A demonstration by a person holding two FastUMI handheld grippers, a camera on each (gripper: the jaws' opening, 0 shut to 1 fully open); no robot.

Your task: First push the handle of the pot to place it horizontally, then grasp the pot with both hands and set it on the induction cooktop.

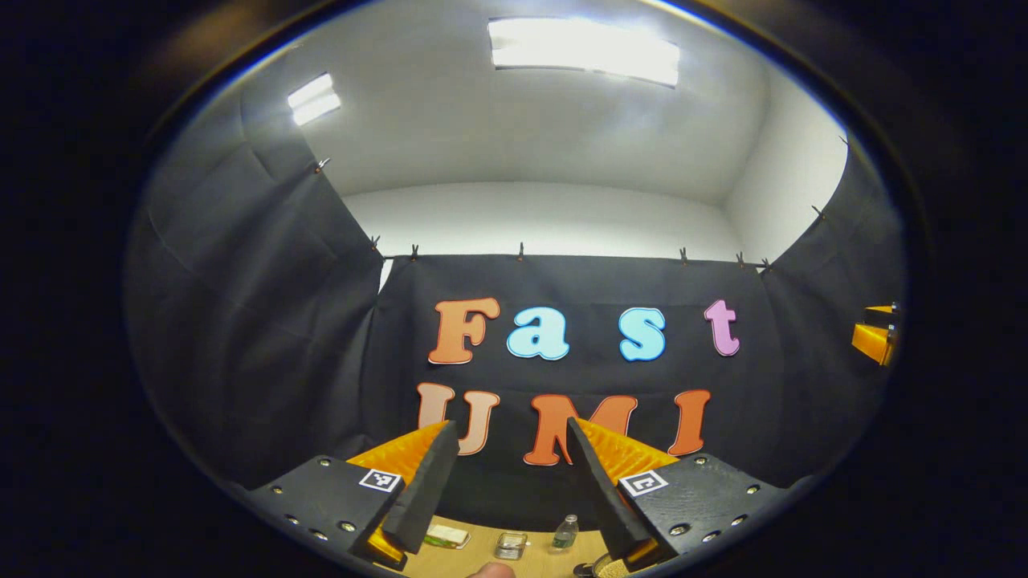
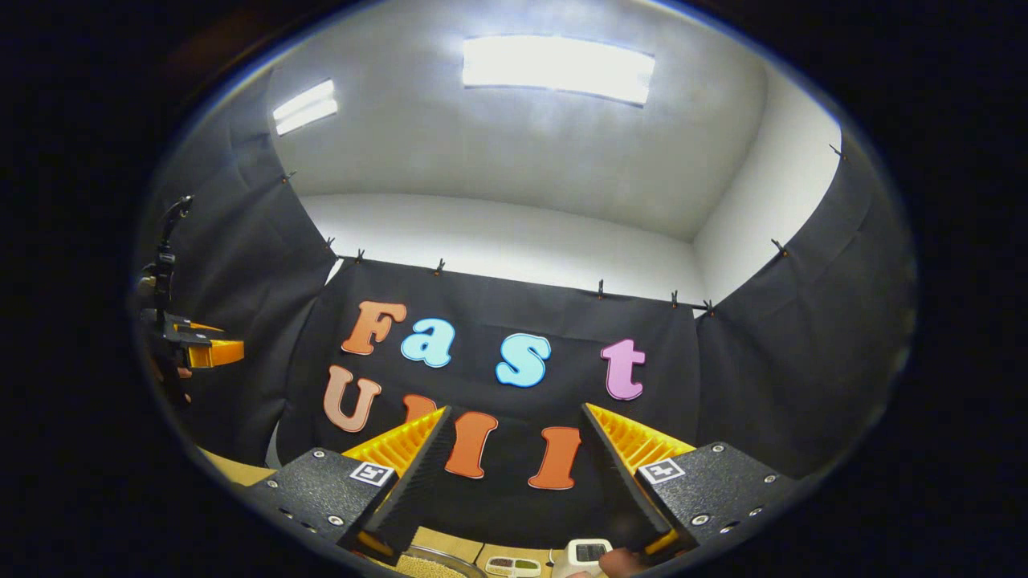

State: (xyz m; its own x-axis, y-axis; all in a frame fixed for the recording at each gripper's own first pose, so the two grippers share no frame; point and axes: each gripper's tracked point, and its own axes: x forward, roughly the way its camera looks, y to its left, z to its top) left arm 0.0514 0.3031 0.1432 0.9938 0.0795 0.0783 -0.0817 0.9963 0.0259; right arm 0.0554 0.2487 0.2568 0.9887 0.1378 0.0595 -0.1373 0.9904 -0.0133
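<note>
two grippers [image 1: 512, 482] [image 2: 514, 474], one bottle [image 1: 566, 531], two ceiling lights [image 1: 585, 50] [image 1: 314, 98]

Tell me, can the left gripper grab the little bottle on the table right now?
Probably not yet. The left gripper is open but raised, aimed at the booth wall; the small bottle stands far off on the table. Nothing blocks it, though.

black cloth walls [image 1: 265, 321], white ceiling [image 1: 522, 136], bright ceiling lights [image 1: 585, 50].

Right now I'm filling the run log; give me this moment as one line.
left claw: open, raised toward booth wall | right claw: open, raised | small clear plastic bottle: upright on tan wooden table | pot: untouched
</note>
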